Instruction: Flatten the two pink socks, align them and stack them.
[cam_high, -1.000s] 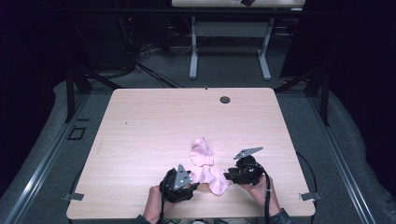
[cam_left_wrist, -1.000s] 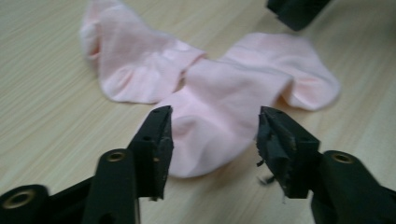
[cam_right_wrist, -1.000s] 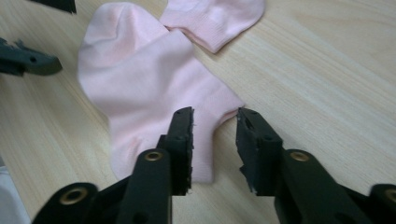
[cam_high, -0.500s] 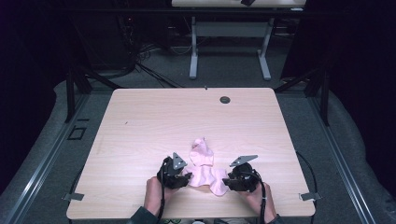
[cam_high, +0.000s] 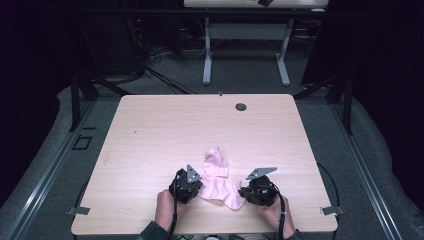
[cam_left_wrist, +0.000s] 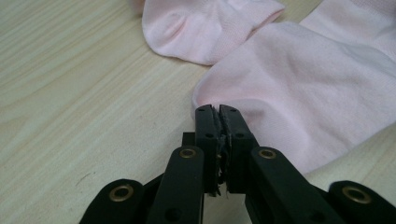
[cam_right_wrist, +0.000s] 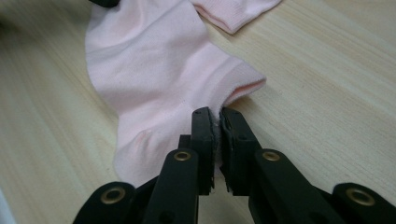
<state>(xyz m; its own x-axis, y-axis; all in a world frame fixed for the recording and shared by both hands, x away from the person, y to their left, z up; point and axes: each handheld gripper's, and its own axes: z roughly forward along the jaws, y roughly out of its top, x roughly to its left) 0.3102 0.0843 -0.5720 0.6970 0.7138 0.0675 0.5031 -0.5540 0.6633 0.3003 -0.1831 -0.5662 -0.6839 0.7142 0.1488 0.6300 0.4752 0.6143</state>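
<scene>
A light wooden surface (cam_high: 165, 130) is carrying two pale pink socks near the middle of its near edge, with a person's two hands coming in from that edge.

At the left, the left hand (cam_high: 165, 210) is holding the left claw (cam_high: 192, 186) just beside the near sock (cam_high: 222, 191). In the left gripper view, the left claw (cam_left_wrist: 217, 122) is pressing its jaws together on the rounded edge of the near sock (cam_left_wrist: 299, 93), with a sliver of fabric showing between them.

The near sock is lying flat between the two claws, stretching across parallel to the near edge. The far sock (cam_high: 216, 164) is sitting bunched just beyond it, toward the middle of the surface, and the two are overlapping. In the left gripper view the far sock (cam_left_wrist: 205, 23) is showing its folded end.

At the right, the right hand (cam_high: 275, 212) is holding the right claw (cam_high: 245, 192) at the sock's other end. In the right gripper view, the right claw (cam_right_wrist: 215, 122) is clamping narrowly on the ribbed cuff of the near sock (cam_right_wrist: 159, 74).

A small dark round grommet (cam_high: 241, 106) is sitting near the far edge.
</scene>
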